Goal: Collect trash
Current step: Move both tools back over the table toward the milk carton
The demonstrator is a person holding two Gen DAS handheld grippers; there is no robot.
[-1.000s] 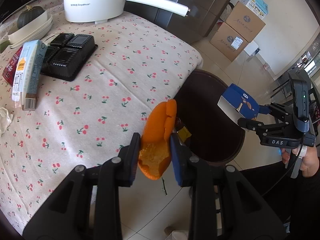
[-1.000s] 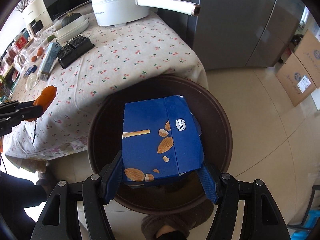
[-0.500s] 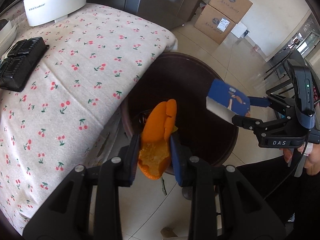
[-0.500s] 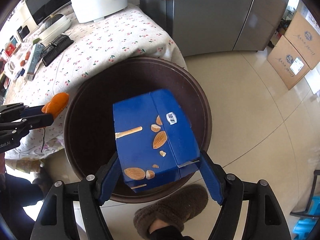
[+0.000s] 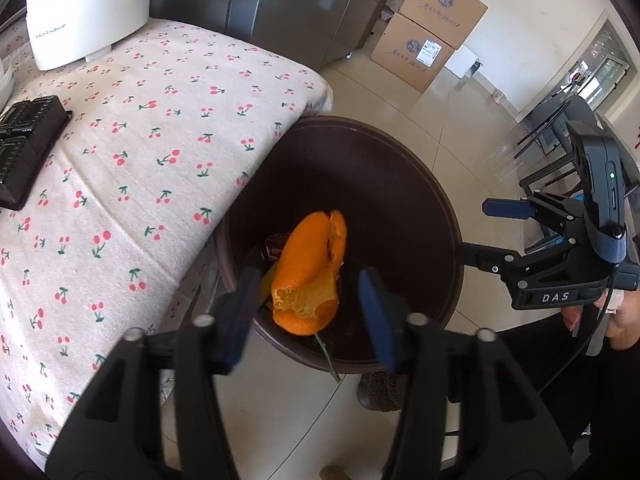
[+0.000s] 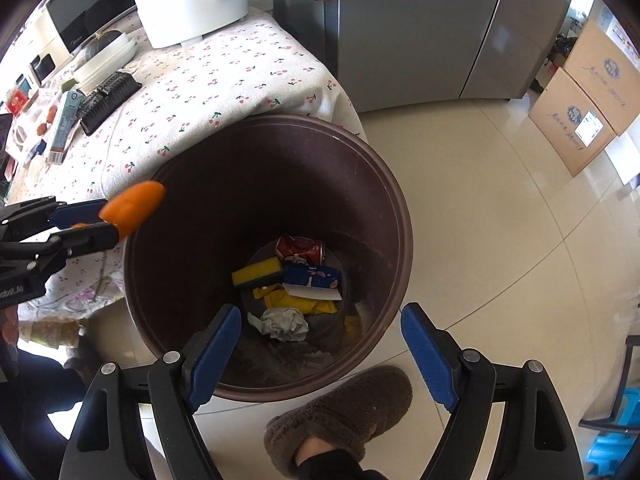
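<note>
Over the brown trash bin, left gripper spread wide with orange peel loose between its fingers, right gripper wide open too, blue box down inside the bin

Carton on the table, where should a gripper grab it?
Pinch the carton across its narrow sides near the middle, coming down from above: it lies flat on the table, long and slim, with a black tray close beside it.
</note>
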